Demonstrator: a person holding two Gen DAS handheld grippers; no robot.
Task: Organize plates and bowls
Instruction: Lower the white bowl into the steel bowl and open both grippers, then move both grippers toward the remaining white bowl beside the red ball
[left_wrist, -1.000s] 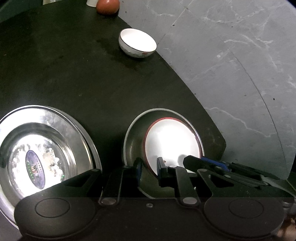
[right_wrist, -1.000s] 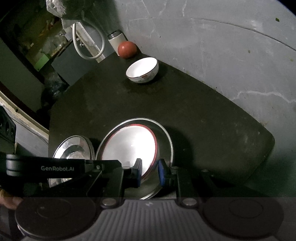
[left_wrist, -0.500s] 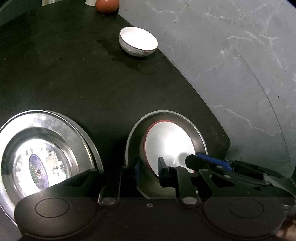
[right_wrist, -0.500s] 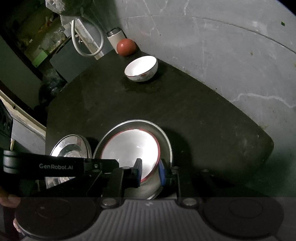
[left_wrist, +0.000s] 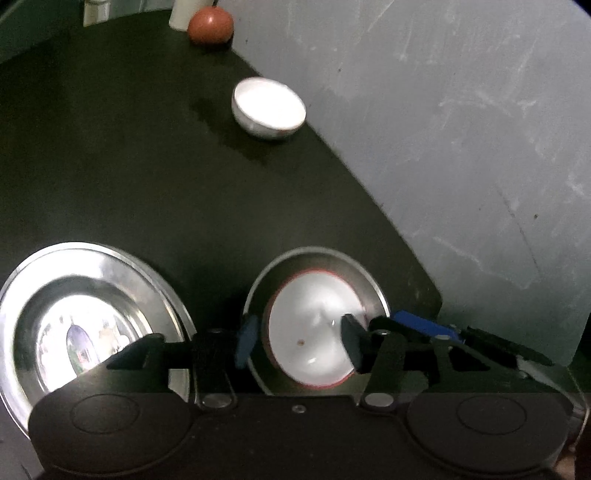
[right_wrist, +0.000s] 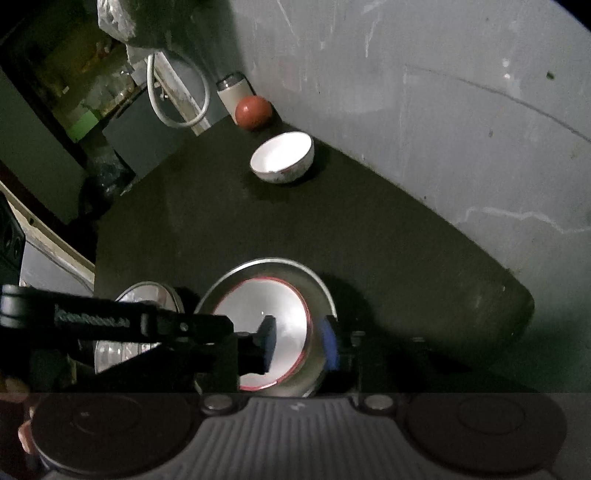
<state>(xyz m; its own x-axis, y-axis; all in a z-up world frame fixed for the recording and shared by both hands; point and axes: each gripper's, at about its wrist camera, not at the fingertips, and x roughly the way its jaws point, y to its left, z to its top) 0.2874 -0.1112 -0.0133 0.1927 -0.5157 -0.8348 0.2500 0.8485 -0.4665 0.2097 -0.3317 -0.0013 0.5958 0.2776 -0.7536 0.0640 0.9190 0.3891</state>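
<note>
A red-rimmed white bowl (left_wrist: 314, 317) sits inside a steel plate (left_wrist: 365, 280) near the front edge of the dark table; both also show in the right wrist view, the bowl (right_wrist: 266, 310) in the plate (right_wrist: 317, 284). My left gripper (left_wrist: 295, 339) is open, its jaws astride the bowl's near left rim. My right gripper (right_wrist: 299, 343) is open astride the bowl's right rim. A second white bowl (left_wrist: 269, 109) stands far back near the table edge. A larger steel plate (left_wrist: 85, 317) lies to the left.
A red round fruit (left_wrist: 210, 25) and a white cup (right_wrist: 234, 90) stand at the far table corner. The dark table (left_wrist: 129, 177) ends in a curved edge on the right, above a grey marble floor (left_wrist: 461, 129).
Both grippers have opened from nearly shut and pulled back a little. The bowl stays in the steel plate.
</note>
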